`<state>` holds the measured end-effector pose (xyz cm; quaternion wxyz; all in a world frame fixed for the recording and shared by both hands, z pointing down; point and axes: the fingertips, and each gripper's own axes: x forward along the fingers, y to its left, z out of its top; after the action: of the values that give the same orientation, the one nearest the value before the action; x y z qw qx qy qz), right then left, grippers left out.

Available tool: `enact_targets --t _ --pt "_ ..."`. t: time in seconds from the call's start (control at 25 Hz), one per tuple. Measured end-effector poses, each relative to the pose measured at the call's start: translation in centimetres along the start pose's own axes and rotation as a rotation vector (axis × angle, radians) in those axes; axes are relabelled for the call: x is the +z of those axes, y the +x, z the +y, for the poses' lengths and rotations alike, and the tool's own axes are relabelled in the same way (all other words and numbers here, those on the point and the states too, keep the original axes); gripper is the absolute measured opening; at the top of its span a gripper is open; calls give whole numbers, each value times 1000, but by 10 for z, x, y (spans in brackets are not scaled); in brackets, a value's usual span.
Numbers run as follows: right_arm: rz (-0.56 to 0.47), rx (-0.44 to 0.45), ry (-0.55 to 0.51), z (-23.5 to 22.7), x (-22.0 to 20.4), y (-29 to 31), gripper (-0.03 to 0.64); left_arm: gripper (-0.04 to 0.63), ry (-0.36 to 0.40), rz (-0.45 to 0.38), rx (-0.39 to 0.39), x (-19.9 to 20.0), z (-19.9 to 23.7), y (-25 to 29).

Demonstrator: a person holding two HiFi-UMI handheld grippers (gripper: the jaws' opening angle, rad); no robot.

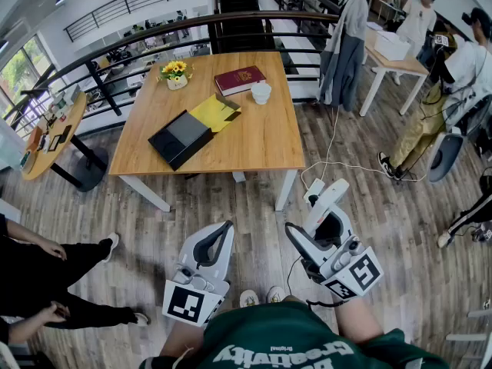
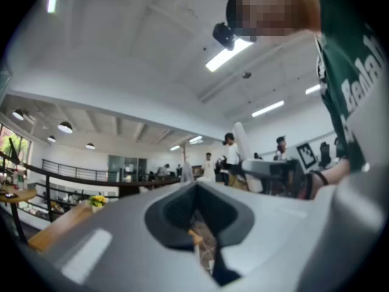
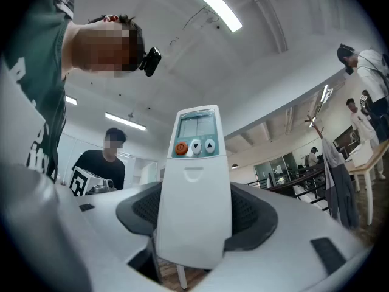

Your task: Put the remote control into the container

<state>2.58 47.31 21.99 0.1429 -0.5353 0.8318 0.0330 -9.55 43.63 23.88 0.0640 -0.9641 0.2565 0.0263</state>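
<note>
My right gripper (image 1: pixel 323 220) is shut on a white remote control (image 1: pixel 329 193), which sticks out past the jaws. In the right gripper view the remote (image 3: pixel 194 181) stands upright between the pads of the gripper (image 3: pixel 194 208), its small screen and orange button at the top. My left gripper (image 1: pixel 221 233) is beside it, jaws together with nothing in them; the left gripper view shows the jaws of that gripper (image 2: pixel 196 190) meeting. Both are held over the wooden floor, well short of the wooden table (image 1: pixel 254 141). On the table lies a flat black container (image 1: pixel 181 138) with a yellow folded card (image 1: pixel 215 112) against it.
A red book (image 1: pixel 239 79), a white cup (image 1: pixel 261 92) and a small flower pot (image 1: pixel 176 74) also sit on the table. A black railing (image 1: pixel 192 28) runs behind it, with a jacket (image 1: pixel 344 44) hung there. A seated person's legs (image 1: pixel 54 271) are at left; a cable (image 1: pixel 329 148) crosses the floor.
</note>
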Motion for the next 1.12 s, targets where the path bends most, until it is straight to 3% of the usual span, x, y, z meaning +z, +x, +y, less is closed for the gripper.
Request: enact_targets --t 0.28,0.84,1.12 --pt "10 9 8 -1 -3 -1 296 -3 -27 6 12 0 -2 2" --pt "26 28 42 -19 -4 -10 296 -3 7 7 19 3 -13 16" --pt "26 63 50 -30 -3 -15 296 -3 15 14 65 3 -16 23"
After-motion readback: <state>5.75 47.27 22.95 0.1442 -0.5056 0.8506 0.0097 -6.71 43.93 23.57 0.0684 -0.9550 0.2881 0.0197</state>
